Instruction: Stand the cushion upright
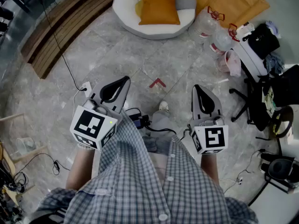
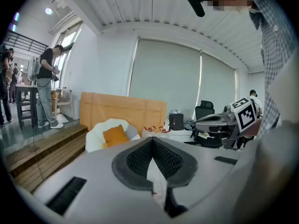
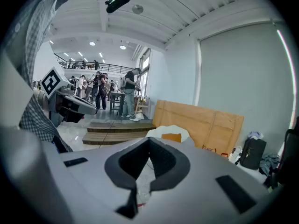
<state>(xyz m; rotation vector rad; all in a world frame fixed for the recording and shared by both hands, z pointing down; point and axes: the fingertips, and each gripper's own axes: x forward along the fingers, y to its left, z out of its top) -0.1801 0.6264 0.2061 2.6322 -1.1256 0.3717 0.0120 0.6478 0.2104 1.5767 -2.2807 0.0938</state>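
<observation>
An orange cushion (image 1: 159, 3) lies on a white round seat (image 1: 126, 20) at the far end of the floor. It also shows in the left gripper view as the orange cushion (image 2: 115, 135) and in the right gripper view, the cushion (image 3: 171, 137) small and far off. My left gripper (image 1: 125, 80) is shut and holds nothing, well short of the seat. My right gripper (image 1: 198, 88) is shut and empty too, level with the left one. Both point forward and slightly down over the grey stone floor.
A brown cardboard sheet (image 1: 233, 1) leans behind the seat. Plastic bottles (image 1: 219, 36), a black bag (image 1: 264, 38) and office chairs (image 1: 261, 101) crowd the right side. Wooden steps (image 1: 60, 31) run along the left. Cables (image 1: 60, 50) trail over the floor. A red arrow mark (image 1: 158, 82) lies ahead.
</observation>
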